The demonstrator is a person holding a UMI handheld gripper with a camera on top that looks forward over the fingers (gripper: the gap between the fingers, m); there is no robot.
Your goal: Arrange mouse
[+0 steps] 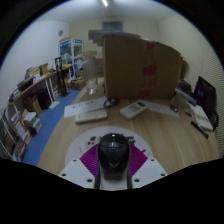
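No text, label, brand or number can be read anywhere. The cardboard box (131, 66), standing at twelve o'clock beyond the surface (150, 130), bears reddish printed marks on its face, but they are too small to make out. The white keyboard (91, 110) at about eleven o'clock shows no legible keys, and the mouse (113, 152) carries no visible logo.

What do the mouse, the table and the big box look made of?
Mouse: probably moulded plastic, black, mildly glossy; faint highlights on its rounded back. It sits between the gripper fingers; contact isn't clear.
Table: looks like wood or wood laminate, tan, smooth, matte; grain too faint to confirm.
Box: cardboard by its flat brown panels and folded flaps, matte.
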